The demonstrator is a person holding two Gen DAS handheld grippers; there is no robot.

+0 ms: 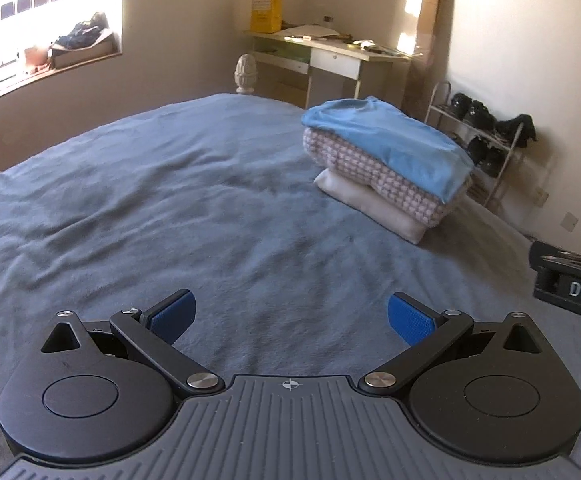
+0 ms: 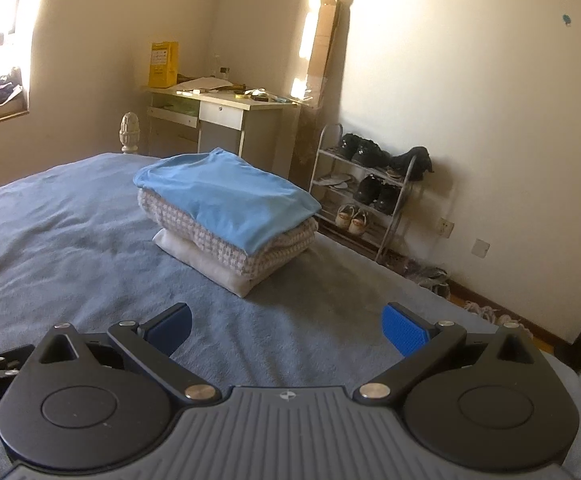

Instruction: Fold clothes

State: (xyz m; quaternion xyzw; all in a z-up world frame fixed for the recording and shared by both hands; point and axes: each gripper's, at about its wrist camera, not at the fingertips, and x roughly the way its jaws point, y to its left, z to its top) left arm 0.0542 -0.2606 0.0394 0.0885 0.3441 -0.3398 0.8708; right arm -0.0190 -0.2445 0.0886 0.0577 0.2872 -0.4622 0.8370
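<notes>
Both left tongs [image 1: 290, 316] and right tongs [image 2: 286, 330] wide, empty over grey-blue fleece bed [image 1: 170, 220]; risk of toppling stacked folded clothes [image 2: 226, 216] through careless reach.

This is a bedroom in a home. A bed [image 1: 170, 208] with a blue-grey cover fills the near part of both views, a carved bedpost [image 2: 129, 133] at its far corner. Folded clothes [image 2: 226, 216] sit stacked on the bed, right of centre. Against the far wall stands a small desk [image 2: 226, 116] with a drawer, papers and a yellow box [image 2: 163, 65]. To the right, a wire shoe rack [image 2: 370, 196] holds shoes. A sunlit window [image 1: 30, 32] is on the left.
</notes>
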